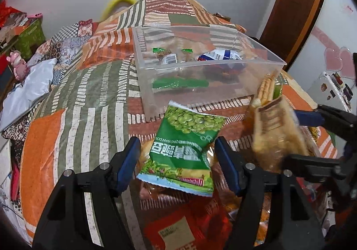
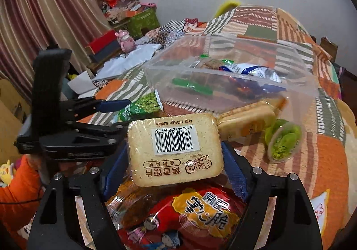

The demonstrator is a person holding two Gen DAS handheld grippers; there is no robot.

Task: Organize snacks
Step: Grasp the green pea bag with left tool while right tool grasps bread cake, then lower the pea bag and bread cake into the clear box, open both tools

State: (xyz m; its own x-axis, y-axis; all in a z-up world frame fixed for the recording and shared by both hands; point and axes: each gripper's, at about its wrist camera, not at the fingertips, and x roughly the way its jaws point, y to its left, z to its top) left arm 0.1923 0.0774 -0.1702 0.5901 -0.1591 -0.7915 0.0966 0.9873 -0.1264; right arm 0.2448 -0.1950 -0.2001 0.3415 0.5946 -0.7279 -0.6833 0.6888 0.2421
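Observation:
A clear plastic bin sits on the patterned bedspread with several snack packets inside. My left gripper is open, its blue pads either side of a green pea packet that lies on the snack pile. My right gripper is shut on a tan toast-slice packet with a barcode, held above a red snack bag. In the left wrist view the right gripper holds that packet, blurred, at the right. The left gripper shows at the left of the right wrist view.
A biscuit packet and a green jelly cup lie near the bin's front corner. More red and orange snack bags lie under the left gripper. Boxes, a pink toy and white paper clutter the bed's far left.

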